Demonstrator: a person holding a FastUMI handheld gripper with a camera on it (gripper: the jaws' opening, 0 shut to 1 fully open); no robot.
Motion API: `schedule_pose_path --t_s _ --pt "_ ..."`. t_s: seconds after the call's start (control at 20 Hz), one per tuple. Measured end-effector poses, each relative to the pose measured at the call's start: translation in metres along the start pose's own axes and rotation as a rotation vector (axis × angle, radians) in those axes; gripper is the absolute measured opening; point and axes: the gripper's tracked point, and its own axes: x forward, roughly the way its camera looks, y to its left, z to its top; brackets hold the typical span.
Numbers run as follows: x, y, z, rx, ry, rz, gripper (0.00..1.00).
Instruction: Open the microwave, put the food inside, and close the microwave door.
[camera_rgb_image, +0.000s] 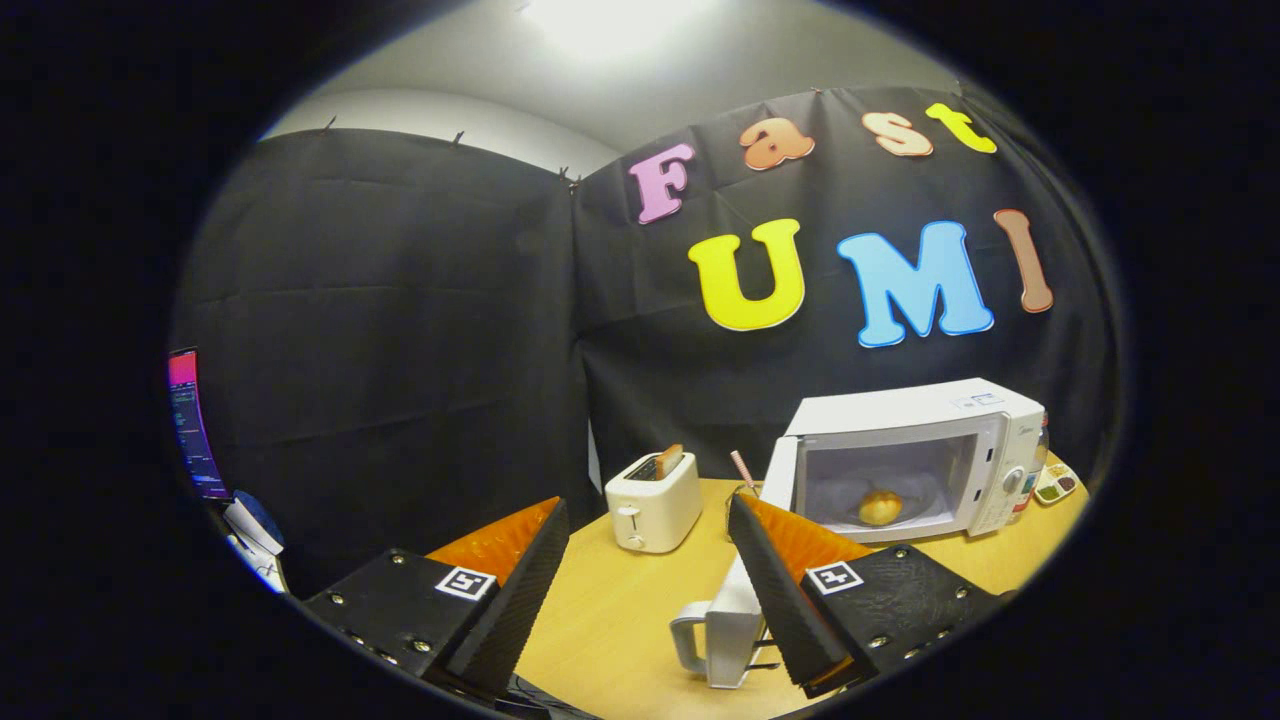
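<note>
Nearest, the gripper (648, 590) hangs over the wooden table (620, 610) with its two fingers spread wide apart and nothing between them but bare tabletop. Just beside the right finger, partly hidden behind it, stands one white object with a looped handle (715, 625), close to the table's near edge; its nature cannot be told.

Ahead of the fingers the table surface lies open up to one white toaster (654, 500), which carries one slice of toast (668, 460) upright in its slot. The toaster sits near the table's rear edge, against the booth wall.

To the toaster's right and beyond the right finger stands one white microwave (915, 450), its door (778, 475) swung open to the left. One round piece of food (880, 508) rests inside the cavity on the floor plate. A thin striped stick (743, 470) rises just left of the door. A small tray of coloured items (1055, 485) sits past the microwave's right side, at the table's far corner.

One lit screen (190, 425) stands far left, off the table.
</note>
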Motion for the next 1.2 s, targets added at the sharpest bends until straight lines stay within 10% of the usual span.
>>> schedule_pose_path --t_s 0.4,0.5,0.6,0.7,1.2 --pt "0.003 0.029 -0.074 0.010 0.154 0.078 0.76" --pt "0.012 0.020 -0.093 0.002 0.189 0.051 0.34" --pt "0.017 0.011 -0.114 -0.022 0.237 0.037 0.30" --pt "0.018 -0.009 -0.127 -0.034 0.258 -0.008 0.02" --pt "0.006 -0.048 -0.143 -0.033 0.314 -0.040 0.01"
